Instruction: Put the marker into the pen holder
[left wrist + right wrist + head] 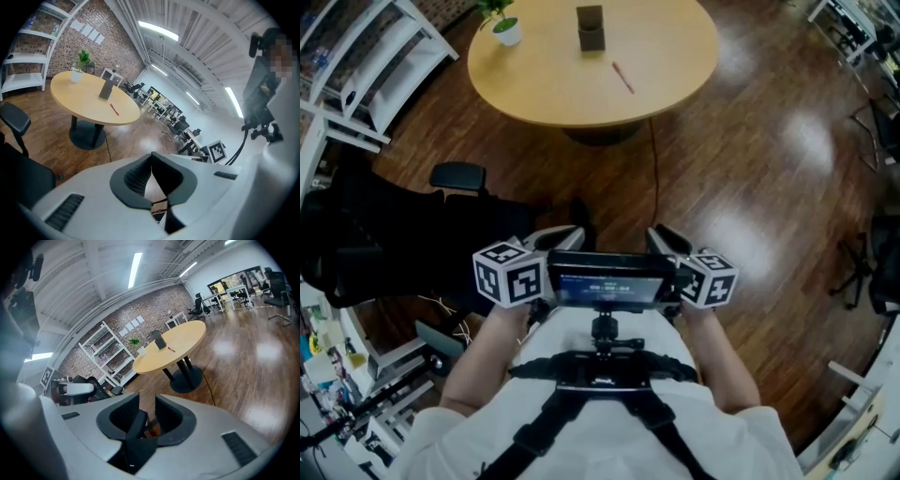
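Left jaws: the left gripper (151, 157) has its jaws pressed together at the tips, with nothing between them.
Right jaws: the right gripper (146, 398) has its jaws spread. Only the floor shows through the gap, and nothing is held.
Gripper position: both are held close in front of the person's chest, above the wooden floor (750, 187). They are well apart from the round tabletop (675, 47).
Marker: the thin red marker (622, 77) lies flat on the tabletop, untouched. It is near the pen holder, on the side facing the person, but not touching it.
Pen holder: the dark, upright pen holder (591, 27) stands further back on the tabletop. At this range I cannot tell whether anything is inside it.
Other item: 1 small potted plant (504, 28) stands near the tabletop's left edge, clear of the marker.
Done: 0 steps, judging by how things lie.
Left to do: walk up to the tabletop, grasp the marker, lift it, tip it upright and drop it into the pen holder.
Note: the right gripper looks readier for the pickup, since its jaws are already parted.
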{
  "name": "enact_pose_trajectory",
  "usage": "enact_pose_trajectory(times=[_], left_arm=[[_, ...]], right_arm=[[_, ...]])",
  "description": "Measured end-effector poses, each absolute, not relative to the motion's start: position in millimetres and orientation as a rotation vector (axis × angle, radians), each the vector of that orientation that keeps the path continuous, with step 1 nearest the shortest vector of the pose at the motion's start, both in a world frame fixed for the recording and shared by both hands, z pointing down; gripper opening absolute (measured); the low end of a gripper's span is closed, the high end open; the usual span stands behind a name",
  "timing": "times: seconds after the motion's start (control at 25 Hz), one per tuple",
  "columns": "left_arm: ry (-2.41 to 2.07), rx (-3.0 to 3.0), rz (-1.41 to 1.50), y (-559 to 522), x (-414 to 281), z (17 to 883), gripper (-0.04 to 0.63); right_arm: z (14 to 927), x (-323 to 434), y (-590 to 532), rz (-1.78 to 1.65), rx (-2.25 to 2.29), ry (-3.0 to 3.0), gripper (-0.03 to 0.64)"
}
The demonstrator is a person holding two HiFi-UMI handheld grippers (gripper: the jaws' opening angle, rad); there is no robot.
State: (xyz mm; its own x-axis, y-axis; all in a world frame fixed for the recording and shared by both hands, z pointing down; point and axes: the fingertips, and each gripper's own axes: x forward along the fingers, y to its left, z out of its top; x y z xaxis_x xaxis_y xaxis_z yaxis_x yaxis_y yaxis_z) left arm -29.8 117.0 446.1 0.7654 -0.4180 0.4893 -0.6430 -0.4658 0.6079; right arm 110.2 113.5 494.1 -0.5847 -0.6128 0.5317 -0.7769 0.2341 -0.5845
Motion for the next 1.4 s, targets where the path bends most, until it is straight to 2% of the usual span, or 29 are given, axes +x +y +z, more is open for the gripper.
enact_pose_trajectory(times=[0.2, 0.64, 1.12, 1.4], left_arm=[[-0.737, 2.114, 0.349, 79, -1, 464, 0.000], [-0.644, 2.141, 0.396, -83, -26, 448, 0.000], [-0.567, 2.141, 0.383, -139, -32, 445, 0.000], [-0.637, 2.118, 0.348, -160, -22, 444, 0.000]], right_arm=[[504, 137, 77, 1.266, 1.347, -2.294, 0.115], [491, 113, -93, 1.224, 1.383, -2.254, 0.115], [488, 114, -220, 0.903, 1.208, -2.116, 0.115], [535, 121, -291, 0.787, 1.007, -1.970, 0.114]])
